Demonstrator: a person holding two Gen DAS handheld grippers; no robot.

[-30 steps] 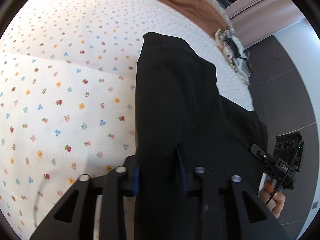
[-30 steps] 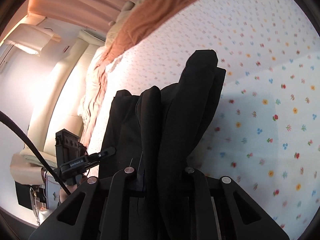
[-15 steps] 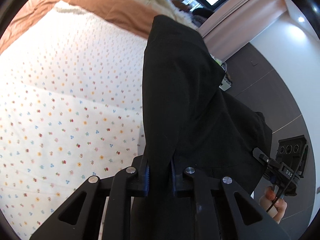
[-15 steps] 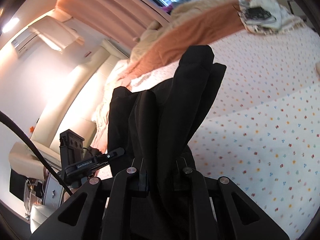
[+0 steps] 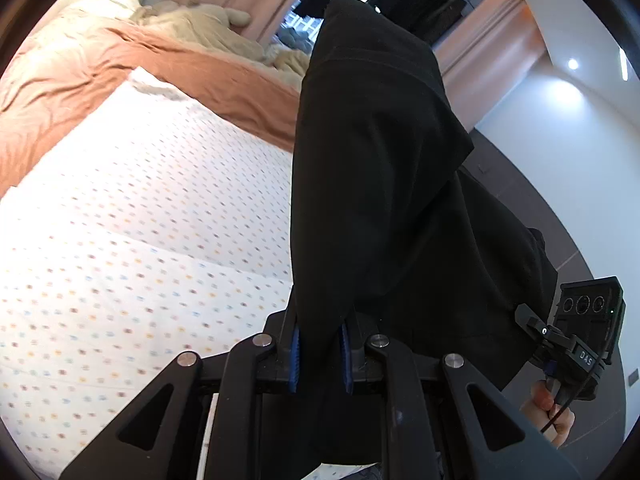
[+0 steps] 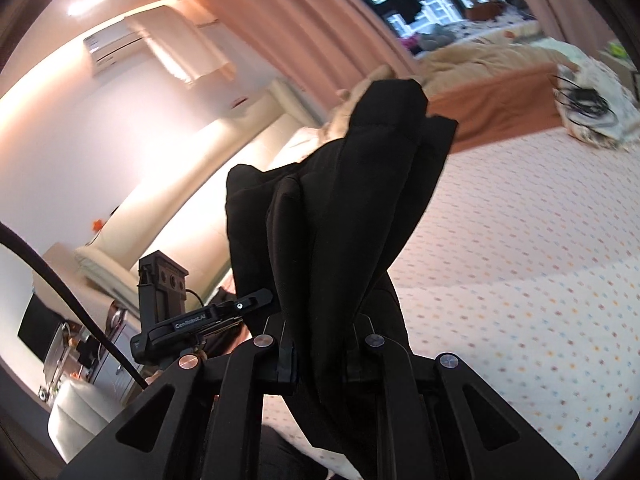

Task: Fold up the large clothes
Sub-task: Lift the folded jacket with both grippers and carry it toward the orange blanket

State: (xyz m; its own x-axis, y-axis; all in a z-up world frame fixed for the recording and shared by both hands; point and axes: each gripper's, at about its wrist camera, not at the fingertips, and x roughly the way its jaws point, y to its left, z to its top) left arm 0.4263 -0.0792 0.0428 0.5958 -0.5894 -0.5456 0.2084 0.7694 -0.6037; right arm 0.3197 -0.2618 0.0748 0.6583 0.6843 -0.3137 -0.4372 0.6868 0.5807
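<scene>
Black garment [image 5: 376,184] now lifted higher off the floral bed [image 5: 140,216] than a second ago, left gripper [image 5: 320,354] fingers just tightened onto it, right gripper [image 6: 320,354] fingers clamped on it too.

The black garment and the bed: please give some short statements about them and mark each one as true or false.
1. The left gripper has its jaws shut on the black garment. True; they have just been closing, with the cloth between them.
2. The right gripper is open and holds nothing. False: its jaws are shut on bunched folds of the same black garment.
3. The sheet on the bed is white with small coloured flowers. True.
4. The blanket across the far part of the bed is blue. False: it is rust brown.
5. The garment lies flat on the sheet. False: it stands up from both grippers, above the bed.
</scene>
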